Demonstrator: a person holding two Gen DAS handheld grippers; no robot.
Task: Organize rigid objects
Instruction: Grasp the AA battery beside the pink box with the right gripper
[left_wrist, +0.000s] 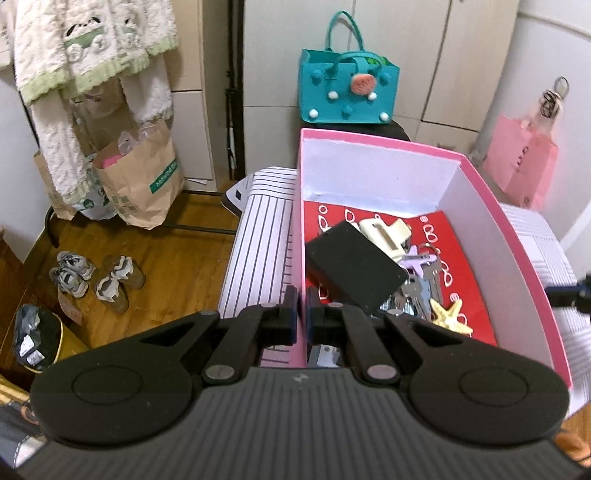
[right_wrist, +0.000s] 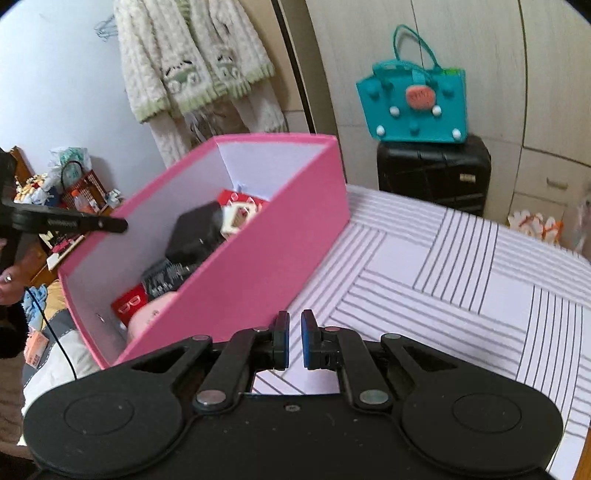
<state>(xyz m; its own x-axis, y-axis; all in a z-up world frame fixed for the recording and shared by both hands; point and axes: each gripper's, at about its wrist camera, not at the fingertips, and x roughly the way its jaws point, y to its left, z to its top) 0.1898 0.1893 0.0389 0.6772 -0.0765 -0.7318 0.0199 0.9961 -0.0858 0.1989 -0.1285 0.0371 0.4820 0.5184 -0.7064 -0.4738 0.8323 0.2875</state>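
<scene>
A pink box (left_wrist: 491, 206) stands on the striped table (left_wrist: 258, 236). Inside it lie a black box (left_wrist: 354, 266), a cream clip (left_wrist: 384, 230), keys (left_wrist: 421, 280), a yellow starfish (left_wrist: 448, 312) and a red card (left_wrist: 461, 258). My left gripper (left_wrist: 301, 314) is shut on the box's left wall near its front corner. My right gripper (right_wrist: 294, 339) is shut and empty, just right of the pink box (right_wrist: 258, 254), above the table (right_wrist: 443, 266). The left gripper's side (right_wrist: 66, 221) shows at the box's far wall.
A teal felt bag (left_wrist: 347, 92) sits on a black suitcase (right_wrist: 432, 173) behind the table. Paper bags (left_wrist: 140, 177) and shoes (left_wrist: 96, 277) are on the wooden floor at left. A pink bag (left_wrist: 521, 166) hangs at right. Robes (right_wrist: 192, 62) hang on the wall.
</scene>
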